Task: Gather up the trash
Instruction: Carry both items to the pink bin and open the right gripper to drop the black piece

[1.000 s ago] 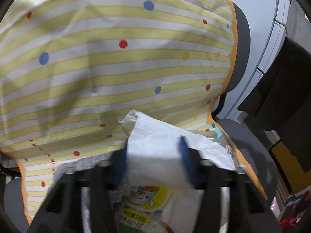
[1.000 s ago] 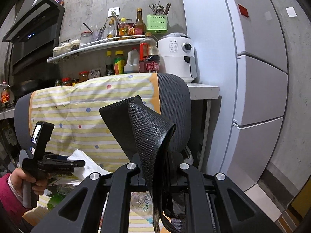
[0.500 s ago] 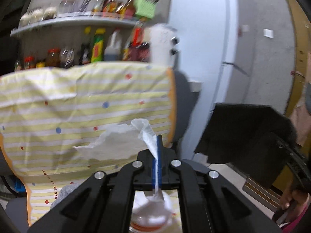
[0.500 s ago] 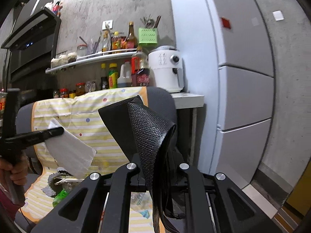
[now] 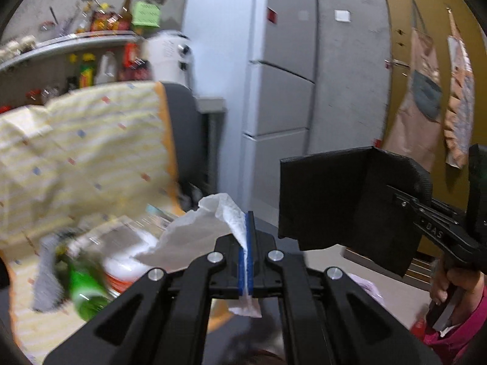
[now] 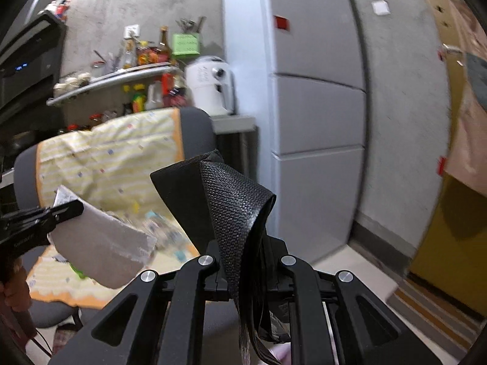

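Now left jaws tight on white tissue (image 5: 194, 237), right jaws pinching black bag (image 6: 234, 206)

A grey fridge (image 6: 316, 97) is seen beside a shelf (image 6: 112, 77) crowded with bottles; aprons (image 5: 426, 97) are hung on the yellow wall.

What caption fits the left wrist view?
Left tongs clamp a tissue, facing the black bag held by the right tongs.

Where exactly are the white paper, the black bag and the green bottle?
white paper (image 5: 194, 237): left wrist view, middle of the crumpled sheet.
black bag (image 6: 237, 213): right wrist view, textured fold above the tool.
green bottle (image 5: 86, 292): left wrist view, blurred body.
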`<control>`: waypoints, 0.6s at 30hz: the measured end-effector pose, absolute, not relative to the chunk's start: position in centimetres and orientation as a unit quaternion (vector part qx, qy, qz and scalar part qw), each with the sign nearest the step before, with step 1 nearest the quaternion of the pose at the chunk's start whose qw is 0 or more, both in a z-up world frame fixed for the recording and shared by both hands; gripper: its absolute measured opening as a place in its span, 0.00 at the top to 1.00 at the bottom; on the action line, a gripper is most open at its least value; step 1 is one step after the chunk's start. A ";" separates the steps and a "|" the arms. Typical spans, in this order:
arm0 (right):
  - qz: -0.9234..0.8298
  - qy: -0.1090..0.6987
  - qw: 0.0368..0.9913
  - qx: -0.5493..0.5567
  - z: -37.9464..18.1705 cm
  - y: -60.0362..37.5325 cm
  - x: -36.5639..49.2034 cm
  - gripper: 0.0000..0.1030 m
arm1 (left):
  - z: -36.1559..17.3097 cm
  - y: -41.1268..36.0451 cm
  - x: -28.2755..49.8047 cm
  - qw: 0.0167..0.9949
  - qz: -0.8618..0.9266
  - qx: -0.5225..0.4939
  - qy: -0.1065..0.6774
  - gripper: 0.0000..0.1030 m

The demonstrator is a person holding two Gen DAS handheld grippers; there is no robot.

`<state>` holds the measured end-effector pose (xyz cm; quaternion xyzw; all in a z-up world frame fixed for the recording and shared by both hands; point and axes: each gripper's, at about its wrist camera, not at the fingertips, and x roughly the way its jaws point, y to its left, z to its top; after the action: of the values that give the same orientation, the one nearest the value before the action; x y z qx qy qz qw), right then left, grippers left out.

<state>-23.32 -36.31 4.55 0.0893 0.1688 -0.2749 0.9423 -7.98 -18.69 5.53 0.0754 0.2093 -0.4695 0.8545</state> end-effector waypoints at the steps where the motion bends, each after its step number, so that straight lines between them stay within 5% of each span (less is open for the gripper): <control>1: -0.283 0.174 0.939 0.093 3.9 -36.4 -24.2 0.88 | 4.8 -19.0 -8.5 0.850 -0.476 0.076 0.214 1.00; 12: -0.363 0.270 0.877 0.162 -4.0 -40.7 -30.1 0.87 | 0.8 -22.9 -11.4 0.815 -0.514 0.086 0.254 1.00; 16: -0.371 0.299 0.858 0.192 -6.8 -42.3 -30.0 0.82 | 0.6 -23.6 -11.5 0.811 -0.518 0.087 0.258 1.00; 18: -0.373 0.313 0.851 0.195 -8.2 -43.0 -29.7 0.71 | 0.3 -23.9 -11.6 0.808 -0.520 0.089 0.261 1.00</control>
<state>-29.66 -42.98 -8.17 0.1945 0.3126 -0.3734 0.8515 -11.60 -23.87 0.30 0.0891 0.2614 -0.5198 0.8084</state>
